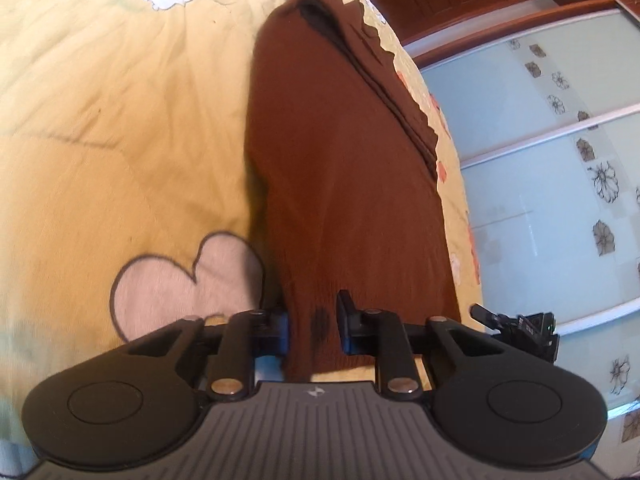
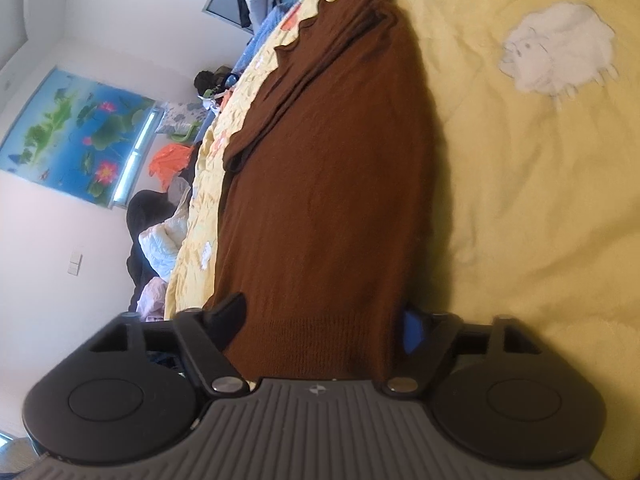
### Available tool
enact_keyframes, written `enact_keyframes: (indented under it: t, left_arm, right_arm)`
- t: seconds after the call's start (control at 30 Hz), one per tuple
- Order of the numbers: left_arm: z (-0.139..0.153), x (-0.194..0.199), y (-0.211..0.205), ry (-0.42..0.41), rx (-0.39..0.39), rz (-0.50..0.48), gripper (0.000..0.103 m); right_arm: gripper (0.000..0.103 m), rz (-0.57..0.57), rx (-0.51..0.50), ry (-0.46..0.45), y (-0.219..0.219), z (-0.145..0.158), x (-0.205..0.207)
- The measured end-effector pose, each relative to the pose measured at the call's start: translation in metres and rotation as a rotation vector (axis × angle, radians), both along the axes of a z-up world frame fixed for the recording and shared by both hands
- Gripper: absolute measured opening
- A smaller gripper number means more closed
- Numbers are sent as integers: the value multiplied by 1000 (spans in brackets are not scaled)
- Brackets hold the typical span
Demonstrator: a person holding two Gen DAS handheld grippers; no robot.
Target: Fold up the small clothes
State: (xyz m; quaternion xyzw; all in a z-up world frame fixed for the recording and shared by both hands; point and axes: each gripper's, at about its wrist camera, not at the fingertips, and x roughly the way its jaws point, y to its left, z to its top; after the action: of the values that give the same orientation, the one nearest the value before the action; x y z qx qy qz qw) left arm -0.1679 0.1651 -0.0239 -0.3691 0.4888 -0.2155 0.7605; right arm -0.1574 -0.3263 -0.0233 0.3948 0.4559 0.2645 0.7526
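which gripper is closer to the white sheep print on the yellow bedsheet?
Hard to call. The right gripper and the left gripper each pinch an end of the brown knit garment, and each view shows the white sheep print far ahead, off to the side.

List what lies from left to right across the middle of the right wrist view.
Lotus picture on the wall → orange item → yellow bedspread edge → brown knitted garment → yellow bedspread.
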Motion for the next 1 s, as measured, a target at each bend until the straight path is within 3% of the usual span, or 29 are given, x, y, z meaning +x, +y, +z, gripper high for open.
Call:
enact_keyframes:
  t: [0.03, 0.07, 0.17, 0.27, 0.4, 0.57, 0.77, 0.9, 1.0]
  left_arm:
    - [1, -1, -2, -1, 21, -4, 12]
    - [2, -2, -5, -6, 45, -13, 8]
    - [7, -3, -10, -26, 94, -34, 6]
    - [20, -1, -11, -72, 128, -43, 6]
    - [47, 11, -11, -178, 103, -42, 6]
    - [91, 67, -10, -341, 61, -21, 6]
    - [125, 183, -12, -453, 64, 52, 6]
    - [130, 271, -31, -476, 126, 87, 6]
    - [124, 332, -48, -459, 182, 112, 6]
  right_arm:
    - [59, -3, -2, 8, -1, -2, -2]
    - [49, -8, -3, 18, -3, -4, -3]
    - [13, 0, -26, 50, -4, -12, -6]
    - [13, -5, -24, 39, -5, -16, -11]
    - [13, -25, -2, -9, -9, -2, -12]
    - [13, -51, 63, -109, -15, 30, 21]
    - [13, -118, 125, -246, -31, 68, 119]
    - [13, -180, 156, -243, -48, 72, 208]
    - [13, -224, 147, -190, -54, 60, 273]
